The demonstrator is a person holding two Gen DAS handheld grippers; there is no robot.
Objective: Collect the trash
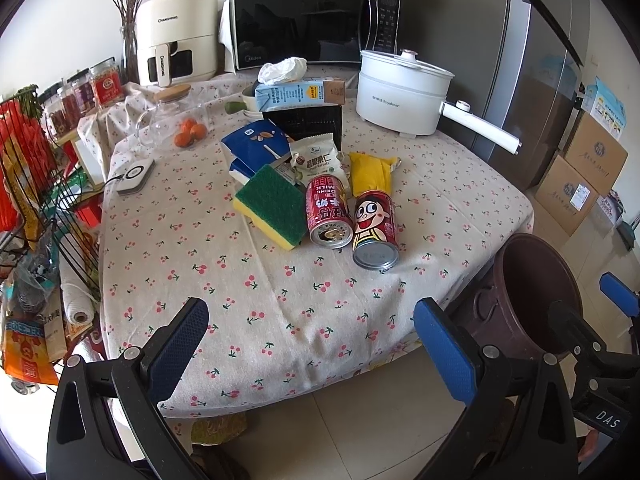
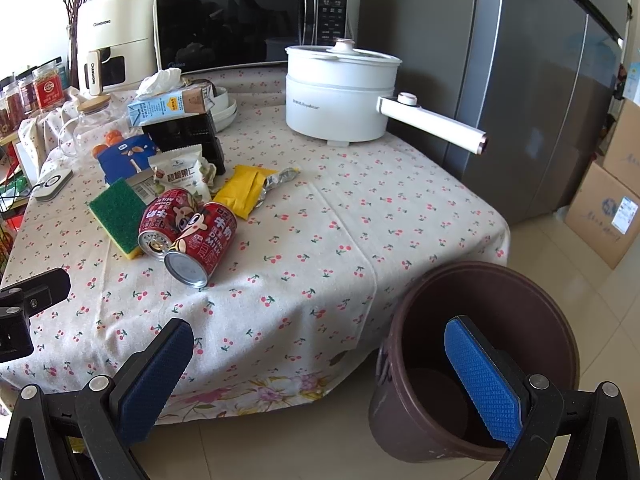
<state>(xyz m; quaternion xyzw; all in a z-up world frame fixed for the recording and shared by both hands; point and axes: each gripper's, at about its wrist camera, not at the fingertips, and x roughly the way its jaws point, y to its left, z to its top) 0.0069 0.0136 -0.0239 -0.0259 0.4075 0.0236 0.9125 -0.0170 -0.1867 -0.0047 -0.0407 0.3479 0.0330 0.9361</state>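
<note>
Two red milk cans (image 1: 330,213) (image 1: 375,230) lie on their sides mid-table, beside a yellow wrapper (image 1: 369,170), a white snack bag (image 1: 317,160), a blue carton (image 1: 256,145) and a green-and-yellow sponge (image 1: 272,203). In the right wrist view the cans (image 2: 164,220) (image 2: 202,242), the wrapper (image 2: 245,188) and the snack bag (image 2: 180,174) show left of centre. A brown bin (image 2: 480,356) stands on the floor at the table's near right corner, seemingly empty. My left gripper (image 1: 312,350) hangs open over the table's near edge. My right gripper (image 2: 320,368) is open, its right finger over the bin.
A white electric pot (image 2: 340,92) with a long handle, a microwave (image 1: 312,24), an air fryer (image 1: 176,40), a milk carton (image 1: 300,94) on a black rack and a glass jar (image 1: 172,120) crowd the table's back. A wire rack (image 1: 36,200) stands left; fridge (image 2: 540,80) and cardboard boxes (image 2: 608,212) right.
</note>
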